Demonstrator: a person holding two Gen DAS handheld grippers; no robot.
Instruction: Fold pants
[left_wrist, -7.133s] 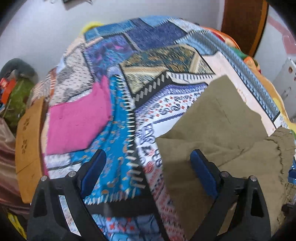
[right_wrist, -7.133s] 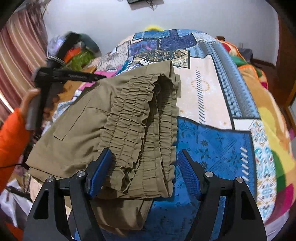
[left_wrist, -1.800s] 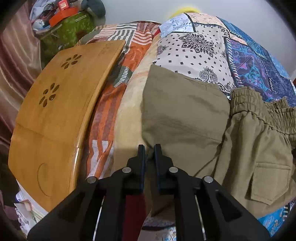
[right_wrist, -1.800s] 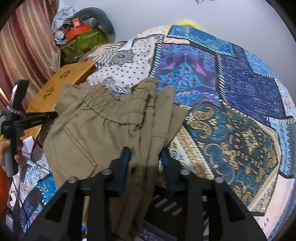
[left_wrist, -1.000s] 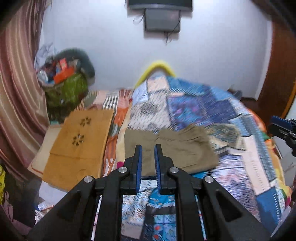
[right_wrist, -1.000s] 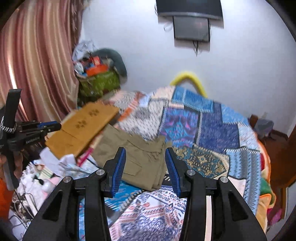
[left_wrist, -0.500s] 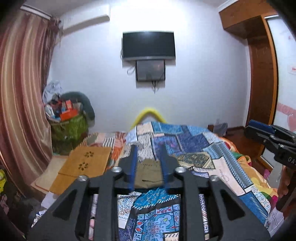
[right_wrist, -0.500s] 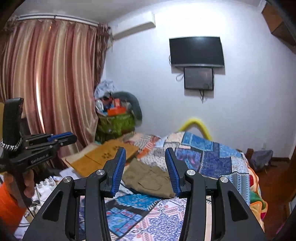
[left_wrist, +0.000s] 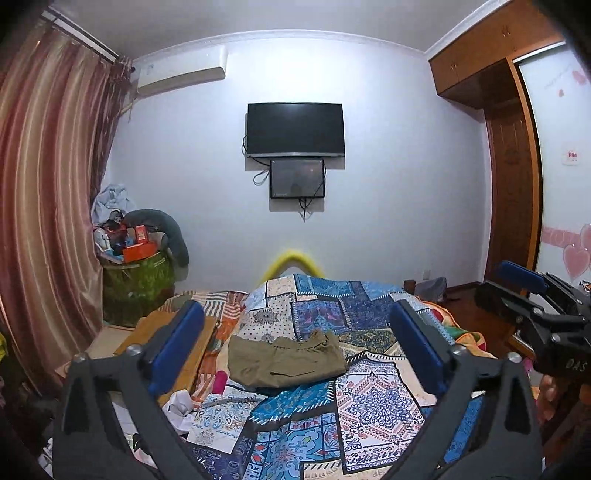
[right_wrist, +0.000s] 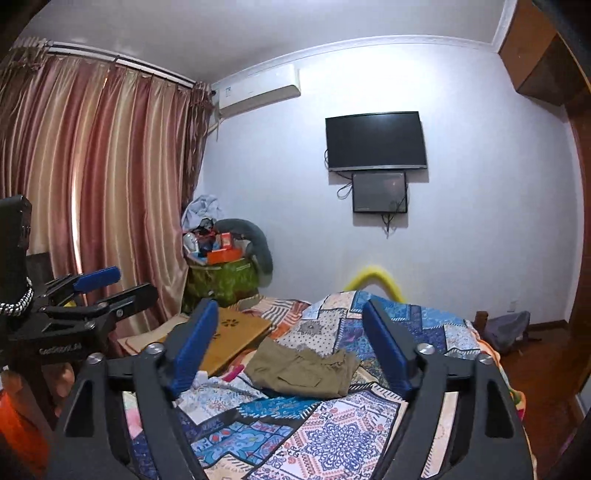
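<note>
The olive pants (left_wrist: 284, 360) lie folded into a compact rectangle on the patchwork bedspread (left_wrist: 369, 406), near the bed's far left part. They also show in the right wrist view (right_wrist: 304, 371). My left gripper (left_wrist: 295, 350) is open and empty, held high and well back from the pants. My right gripper (right_wrist: 291, 354) is open and empty too, equally far back. The right gripper shows at the right edge of the left wrist view (left_wrist: 535, 306), and the left gripper at the left of the right wrist view (right_wrist: 85, 295).
A wooden lap table (right_wrist: 229, 336) leans at the bed's left side. A green bin piled with clutter (left_wrist: 136, 280) stands in the corner by the curtains (right_wrist: 92, 184). A TV (left_wrist: 295, 129) hangs on the far wall. A wardrobe (left_wrist: 517, 166) is at right.
Both grippers have pulled up and back from the bed after letting go of the pants. Both have opened wider. The folded pants lie still.
</note>
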